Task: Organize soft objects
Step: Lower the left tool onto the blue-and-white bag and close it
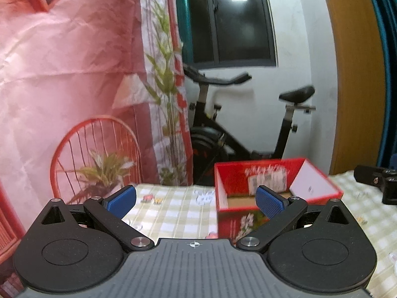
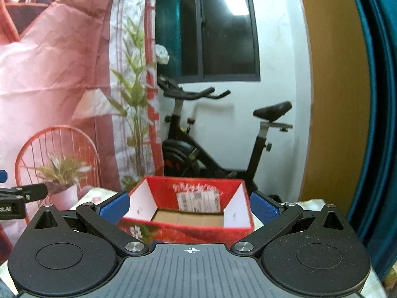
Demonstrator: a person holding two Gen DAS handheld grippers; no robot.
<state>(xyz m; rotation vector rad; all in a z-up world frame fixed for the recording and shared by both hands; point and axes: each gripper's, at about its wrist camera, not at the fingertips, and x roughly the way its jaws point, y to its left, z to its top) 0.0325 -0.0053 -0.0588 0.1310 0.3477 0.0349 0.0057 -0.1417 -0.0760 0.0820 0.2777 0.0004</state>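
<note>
A red cardboard box (image 2: 188, 208) sits open on the checked worktop (image 1: 173, 213), brown inside; left gripper (image 1: 196, 200) and right gripper (image 2: 189, 207) both released, holding nothing.

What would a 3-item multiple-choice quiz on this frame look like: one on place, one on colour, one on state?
1. Where does the red box stand relative to the right claw?
A. straight ahead, between its fingers' line of sight
B. behind it
C. on the floor under the exercise bike

2. What colour are the claw finger pads?
A. green
B. blue
C. white

3. What is the state of the left claw?
A. shut on a cloth
B. shut on nothing
C. open, holding nothing

Answers:
1. A: in the right wrist view the box sits centred just beyond the fingers, on the checked tablecloth.
2. B: both views show blue pads.
3. C: the pads stand wide apart with only tablecloth and box seen between them.
</note>
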